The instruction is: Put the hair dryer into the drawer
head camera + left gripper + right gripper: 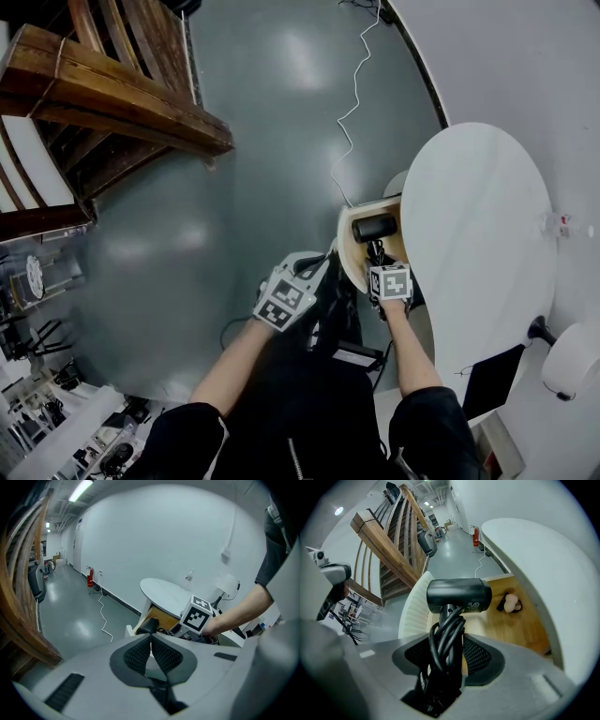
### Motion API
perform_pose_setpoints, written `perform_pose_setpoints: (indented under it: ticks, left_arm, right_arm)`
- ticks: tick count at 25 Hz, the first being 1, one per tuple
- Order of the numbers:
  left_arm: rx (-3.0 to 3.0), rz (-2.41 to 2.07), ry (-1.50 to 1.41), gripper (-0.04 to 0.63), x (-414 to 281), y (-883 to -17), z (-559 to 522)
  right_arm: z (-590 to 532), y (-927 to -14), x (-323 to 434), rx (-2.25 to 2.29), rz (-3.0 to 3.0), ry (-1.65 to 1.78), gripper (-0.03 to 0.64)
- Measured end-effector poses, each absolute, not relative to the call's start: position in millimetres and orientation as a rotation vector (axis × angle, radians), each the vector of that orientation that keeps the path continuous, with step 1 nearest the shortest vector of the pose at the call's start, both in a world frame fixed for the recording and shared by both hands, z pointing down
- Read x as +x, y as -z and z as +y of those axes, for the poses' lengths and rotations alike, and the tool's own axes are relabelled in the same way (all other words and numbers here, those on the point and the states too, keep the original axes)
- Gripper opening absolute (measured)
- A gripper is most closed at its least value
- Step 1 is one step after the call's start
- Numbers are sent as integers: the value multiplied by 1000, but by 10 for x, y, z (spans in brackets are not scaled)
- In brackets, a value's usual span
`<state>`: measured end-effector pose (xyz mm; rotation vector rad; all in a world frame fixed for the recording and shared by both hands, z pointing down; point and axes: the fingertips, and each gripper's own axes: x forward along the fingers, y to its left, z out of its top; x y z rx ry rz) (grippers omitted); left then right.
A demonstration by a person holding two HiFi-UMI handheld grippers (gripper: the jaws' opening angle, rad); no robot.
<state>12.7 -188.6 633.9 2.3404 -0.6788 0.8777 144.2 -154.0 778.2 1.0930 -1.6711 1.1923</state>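
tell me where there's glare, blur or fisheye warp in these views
Head view: dim, soft lamp glare on the grey floor, edges bowed. Left gripper view: heavy fisheye, black corners, blown-out ceiling lamp. Right gripper view: hair dryer crisp, staircase bent by the lens.

My bare left forearm (234, 361) reaches toward 1 o'clock. Its grey two-jaw left gripper (151, 639) has its black ribbed pads pressed together on nothing. My right forearm (412, 352) runs to 12 o'clock, and the grey right gripper (449, 648), at 3 o'clock of the left, clamps the black hair dryer (459, 595) by its cord-wrapped handle.
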Motion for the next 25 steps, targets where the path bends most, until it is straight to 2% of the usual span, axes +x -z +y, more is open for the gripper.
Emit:
perform_pose_setpoints:
  ticks: [25]
  left_arm:
    - [2257,-719,-904,18,73,-6538,-1908]
  right_arm:
    - [-1610,-8213,1489,1040,-1586,-1141,199]
